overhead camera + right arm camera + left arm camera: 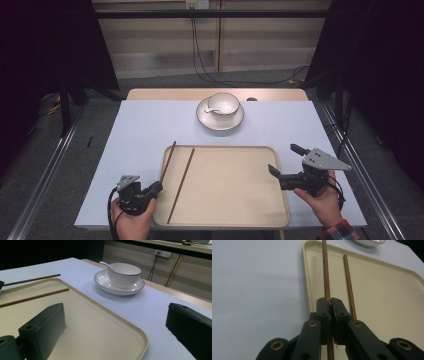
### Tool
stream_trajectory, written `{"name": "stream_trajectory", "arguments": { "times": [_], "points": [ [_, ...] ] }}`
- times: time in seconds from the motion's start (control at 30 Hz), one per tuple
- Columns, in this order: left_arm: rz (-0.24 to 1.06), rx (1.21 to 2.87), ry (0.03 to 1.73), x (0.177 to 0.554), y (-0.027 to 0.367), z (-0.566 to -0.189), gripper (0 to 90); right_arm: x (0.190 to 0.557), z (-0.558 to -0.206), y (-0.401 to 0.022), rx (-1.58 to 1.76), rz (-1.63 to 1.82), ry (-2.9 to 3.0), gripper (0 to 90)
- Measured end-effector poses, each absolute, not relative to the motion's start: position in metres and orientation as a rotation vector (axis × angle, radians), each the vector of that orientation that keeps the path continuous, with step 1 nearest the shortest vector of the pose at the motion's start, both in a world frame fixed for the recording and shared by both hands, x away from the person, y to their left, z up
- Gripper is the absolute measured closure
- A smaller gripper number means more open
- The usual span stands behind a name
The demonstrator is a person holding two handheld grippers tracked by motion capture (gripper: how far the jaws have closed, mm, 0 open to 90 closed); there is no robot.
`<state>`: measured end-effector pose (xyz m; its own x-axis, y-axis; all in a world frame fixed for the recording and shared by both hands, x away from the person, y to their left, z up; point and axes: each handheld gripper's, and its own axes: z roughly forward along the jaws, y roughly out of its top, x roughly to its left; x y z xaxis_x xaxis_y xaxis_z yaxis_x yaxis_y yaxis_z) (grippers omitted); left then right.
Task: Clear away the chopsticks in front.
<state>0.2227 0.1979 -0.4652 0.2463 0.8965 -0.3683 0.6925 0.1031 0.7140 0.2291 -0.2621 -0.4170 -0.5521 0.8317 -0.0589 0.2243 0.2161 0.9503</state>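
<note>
The table has a pale blue-white top (145,130), w/ a strip of light wood showing at its far edge. On it, near the person, lies a cream tray (235,200) w/ a raised rim and rounded corners. Beyond the tray, well apart from it, stands a white plate (206,121), and in the plate a white bowl (223,103) w/ a dark line on the rim; a white spoon (212,109) leans inside the bowl.

The left gripper (156,188) is at the tray's left rim. Its jaws are pressed together on the first chopstick (326,275), a thin brown stick; the grip is near its lower end, and the stick runs away from the jaws along the left rim, its far tip out over the table top. The second chopstick (182,183) lies free on the tray floor, just beside the first and almost parallel, not touching it.

The right gripper (283,160) is held at the tray's right rim, jaws wide apart w/ nothing between them.

Around the table: grey floor, metal rails at left and right, black curtains on both sides. At the back is a beige panel wall w/ a socket and black cables hanging down to the floor. The room is dim; the table top is the brightest part.
</note>
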Motion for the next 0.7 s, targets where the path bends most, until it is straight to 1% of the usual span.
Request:
{"name": "stream_trajectory", "arguments": {
  "times": [0.17, 0.23, 0.37, 0.5, 0.63, 0.7],
  "points": [
    [0.290, 1.685, 1.493, 0.2188, 0.1945, -0.4648, 85.5, 0.2282, -0.4168, -0.2619, 0.967, 1.350, 1.916, 2.3],
    [0.282, 1.677, 1.501, 0.2185, 0.1929, -0.4666, 85.5, 0.2277, -0.4161, -0.2618, 0.967, 1.349, 1.910, 2.3],
    [0.261, 1.714, 1.500, 0.2185, 0.1916, -0.4695, 85.4, 0.2274, -0.4152, -0.2620, 0.961, 1.356, 1.911, 2.2],
    [0.267, 1.718, 1.509, 0.2197, 0.1895, -0.4723, 84.5, 0.2275, -0.4156, -0.2617, 0.963, 1.349, 1.912, 2.2],
    [0.269, 1.696, 1.498, 0.2217, 0.1889, -0.4699, 75.2, 0.2267, -0.4150, -0.2619, 0.965, 1.348, 1.908, 2.2],
    [0.287, 1.688, 1.487, 0.2234, 0.1896, -0.4670, 67.6, 0.2267, -0.4150, -0.2619, 0.964, 1.353, 1.915, 2.2]
  ]
}}
